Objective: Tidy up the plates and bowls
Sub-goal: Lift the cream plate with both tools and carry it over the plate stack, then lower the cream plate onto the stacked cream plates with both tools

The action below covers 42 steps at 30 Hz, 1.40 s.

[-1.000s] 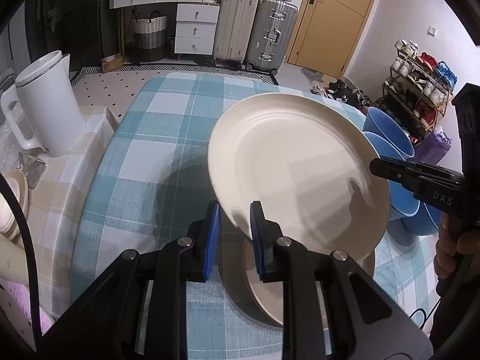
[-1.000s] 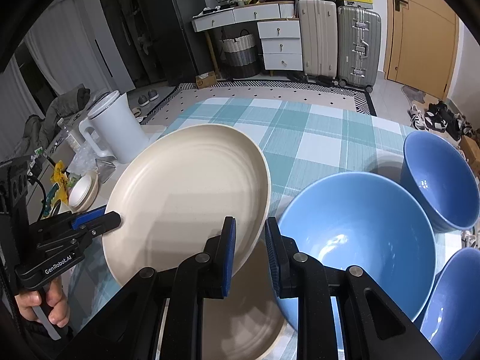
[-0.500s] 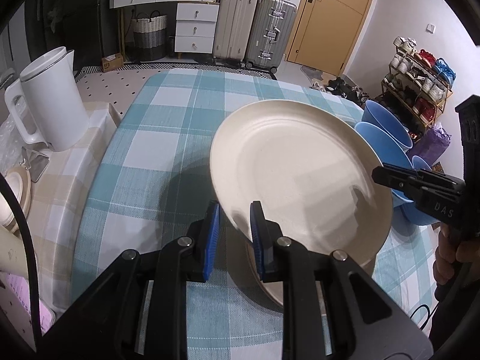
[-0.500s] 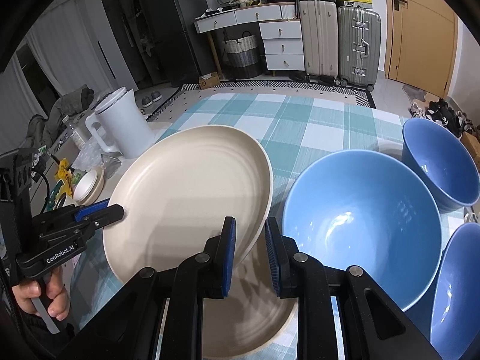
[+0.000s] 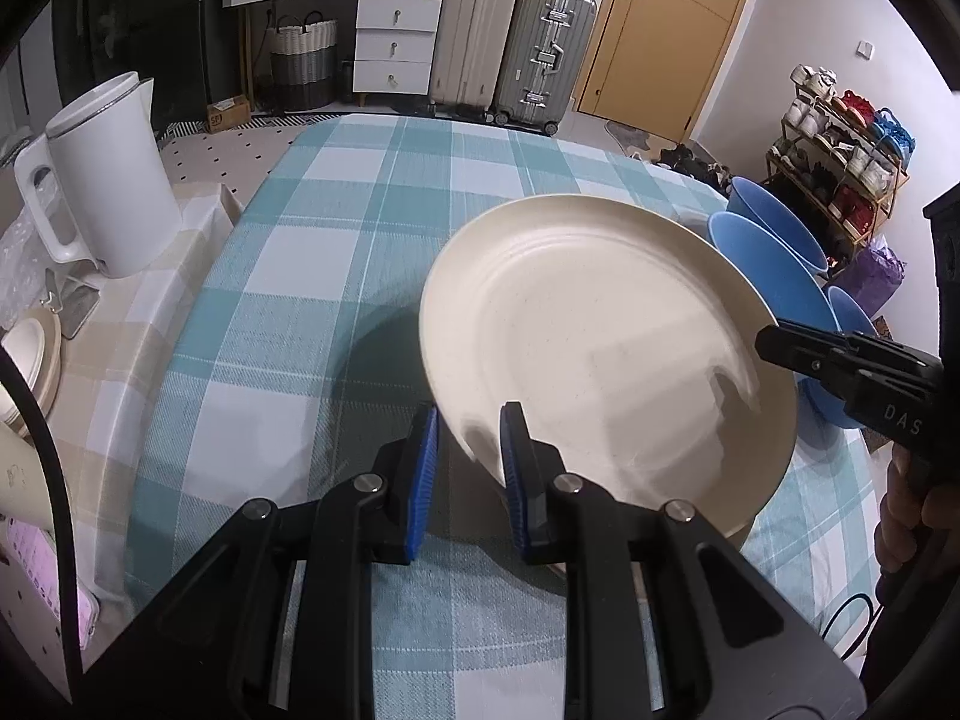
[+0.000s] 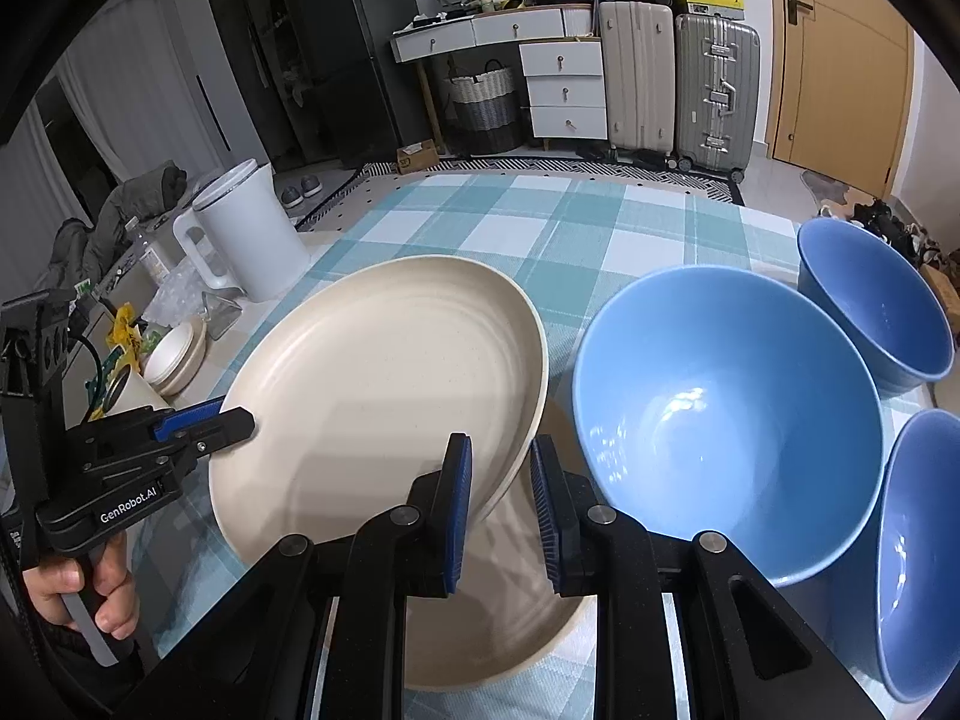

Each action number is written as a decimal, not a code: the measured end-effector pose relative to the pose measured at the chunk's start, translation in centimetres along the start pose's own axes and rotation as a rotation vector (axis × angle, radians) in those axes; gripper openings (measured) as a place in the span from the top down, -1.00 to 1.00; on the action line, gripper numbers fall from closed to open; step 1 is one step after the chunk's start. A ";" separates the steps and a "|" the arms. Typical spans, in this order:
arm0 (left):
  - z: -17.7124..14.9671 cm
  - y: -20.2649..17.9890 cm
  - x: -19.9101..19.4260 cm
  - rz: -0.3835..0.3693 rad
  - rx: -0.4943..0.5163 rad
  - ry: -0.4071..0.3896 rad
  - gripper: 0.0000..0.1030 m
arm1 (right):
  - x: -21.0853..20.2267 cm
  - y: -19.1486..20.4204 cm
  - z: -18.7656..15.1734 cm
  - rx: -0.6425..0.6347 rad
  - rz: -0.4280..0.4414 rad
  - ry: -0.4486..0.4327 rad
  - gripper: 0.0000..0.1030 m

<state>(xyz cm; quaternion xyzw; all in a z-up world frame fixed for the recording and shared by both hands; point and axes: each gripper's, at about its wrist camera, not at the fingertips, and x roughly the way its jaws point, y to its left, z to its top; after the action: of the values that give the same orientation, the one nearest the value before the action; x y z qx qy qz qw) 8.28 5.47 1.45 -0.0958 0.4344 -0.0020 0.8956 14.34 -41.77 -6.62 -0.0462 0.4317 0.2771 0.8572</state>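
Note:
A cream plate is held tilted above the checked table between both grippers. My left gripper grips its near-left rim; it also shows in the right wrist view. My right gripper grips the opposite rim; it shows in the left wrist view. A second cream plate lies flat on the table right under the held one. Three blue bowls stand to the right: a large one, one behind it, one at the right edge.
A white kettle stands on a beige-clothed side surface left of the table. A small cream dish and clutter lie near it. Suitcases, drawers and a shoe rack stand beyond the table's far edge.
The held plate has dropped lower and flatter toward the plate beneath. Both grippers still hold its rims. The bowls have not moved.

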 end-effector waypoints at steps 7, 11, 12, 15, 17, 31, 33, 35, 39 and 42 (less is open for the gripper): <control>-0.8 -0.3 -0.2 -0.002 0.012 -0.004 0.67 | -0.2 -0.2 -1.3 0.018 0.006 0.001 0.58; -1.0 -0.6 -0.1 0.007 0.026 -0.008 0.67 | -0.3 -0.2 -1.9 0.024 0.003 0.005 0.58; -1.1 -0.6 -0.1 0.006 0.028 -0.009 0.67 | -0.3 -0.2 -2.1 0.026 0.003 0.007 0.57; -1.5 -0.8 -0.1 0.005 0.037 -0.008 0.67 | -0.5 -0.3 -2.7 0.030 0.002 0.011 0.57; -1.7 -1.1 -0.2 0.010 0.048 -0.012 0.67 | -0.6 -0.3 -3.1 0.032 -0.001 0.011 0.57; -2.9 -2.2 0.2 0.030 0.085 -0.005 0.67 | -1.2 -0.7 -4.9 0.042 -0.017 0.025 0.57; -3.1 -2.3 0.3 0.032 0.090 -0.004 0.67 | -1.3 -0.7 -5.1 0.044 -0.019 0.026 0.57; -3.2 -2.4 0.4 0.035 0.091 -0.004 0.67 | -1.2 -0.8 -5.3 0.049 -0.020 0.029 0.57; -3.3 -2.7 0.7 0.041 0.100 0.002 0.67 | -1.2 -1.0 -5.5 0.051 -0.022 0.031 0.57; -3.6 -3.0 0.9 0.052 0.112 0.002 0.67 | -1.2 -1.1 -5.8 0.054 -0.025 0.034 0.57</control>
<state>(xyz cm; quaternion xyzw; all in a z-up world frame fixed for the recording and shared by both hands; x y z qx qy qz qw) 6.26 1.79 -0.90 -0.0345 0.4367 -0.0032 0.8989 10.23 -45.05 -9.46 -0.0330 0.4528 0.2537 0.8541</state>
